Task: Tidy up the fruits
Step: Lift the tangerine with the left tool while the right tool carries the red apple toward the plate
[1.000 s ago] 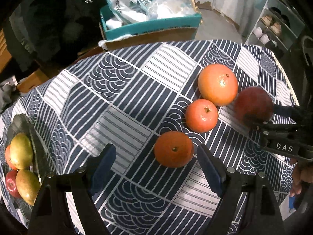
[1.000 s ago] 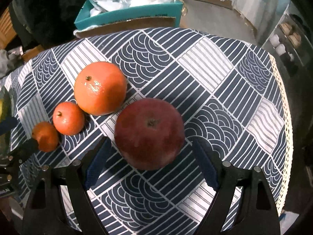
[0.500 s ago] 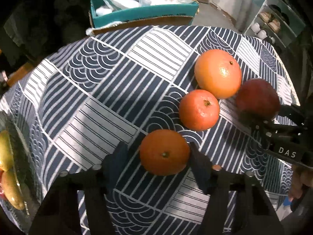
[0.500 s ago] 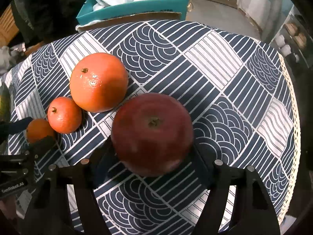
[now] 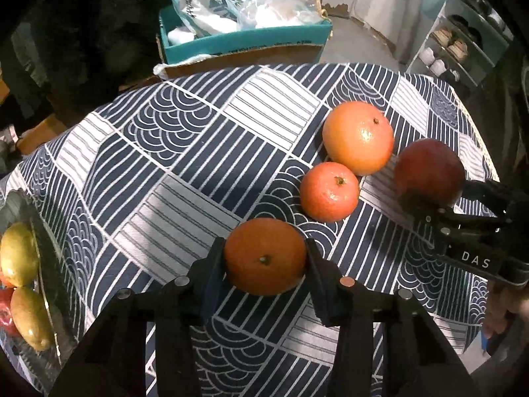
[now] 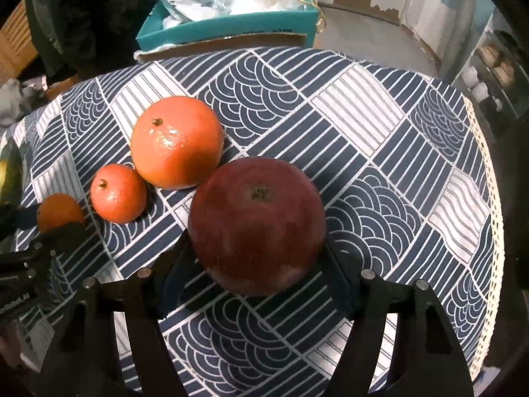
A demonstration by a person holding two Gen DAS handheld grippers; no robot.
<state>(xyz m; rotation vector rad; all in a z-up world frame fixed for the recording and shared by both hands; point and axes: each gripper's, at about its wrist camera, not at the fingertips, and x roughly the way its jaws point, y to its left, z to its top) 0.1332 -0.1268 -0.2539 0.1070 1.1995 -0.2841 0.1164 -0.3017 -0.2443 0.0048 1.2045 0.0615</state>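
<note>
A small orange (image 5: 265, 256) sits on the patterned tablecloth (image 5: 185, 172) squarely between the two fingers of the left gripper (image 5: 264, 261), whose dark pads press against its left and right sides, so these tongs are pinching it; whether it has left the cloth cannot be told. In the right wrist view the same orange (image 6: 59, 211) shows far to the left, partly behind the left tool's fingers. The right gripper (image 6: 258, 258) is clamped in the same way on a dark red apple (image 6: 257, 225), its pads tight against both flanks, the stem pit facing up and forward. From the left tongs the apple (image 5: 428, 172) lies ahead and far to the right, with the right tool's black body just behind it. Between the two held fruits, ahead and to the right of the left tongs, rests a tangerine (image 5: 329, 192), and just beyond it, touching or nearly so, a large orange (image 5: 358, 137). Far to the left of the left tongs a glass bowl (image 5: 41, 231) holds yellow-green pears (image 5: 18, 258) and something red. Beyond the far edge of the table stands a teal box (image 5: 244, 41) filled with plastic bags (image 5: 274, 8).
</note>
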